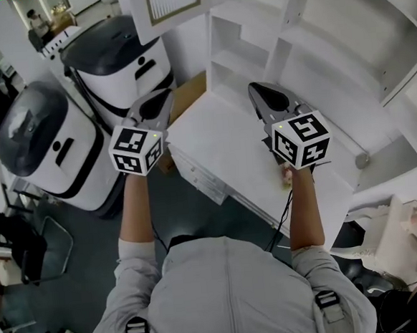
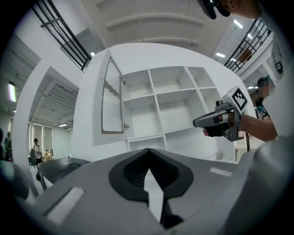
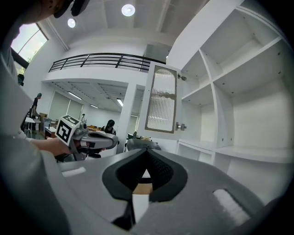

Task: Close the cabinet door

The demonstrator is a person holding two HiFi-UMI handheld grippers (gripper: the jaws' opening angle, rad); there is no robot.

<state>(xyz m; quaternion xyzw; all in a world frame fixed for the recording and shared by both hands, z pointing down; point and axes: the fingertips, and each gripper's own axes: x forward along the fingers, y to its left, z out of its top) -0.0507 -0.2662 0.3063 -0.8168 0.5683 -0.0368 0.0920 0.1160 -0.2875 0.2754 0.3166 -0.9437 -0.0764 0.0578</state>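
Cabinet door (image 1: 174, 3) stands swung open at the upper left of the shelves (image 1: 292, 48), beyond the counter's (image 1: 220, 136) far left corner. Your left hand-held gripper (image 1: 159, 101) hovers at the counter's left edge, your right hand-held gripper (image 1: 260, 95) over its middle. Both have their jaws pressed together and hold nothing, well apart from the door.

At 12 o'clock door (image 1: 174, 3) on the left end of shelves (image 1: 313, 39), shelves from 12 to 2, counter (image 1: 221, 140) before them, machine (image 1: 42, 146) at 9, second machine (image 1: 121, 61) behind it at 11, left gripper (image 1: 165, 94) and right gripper (image 1: 254, 87) side by side above the counter
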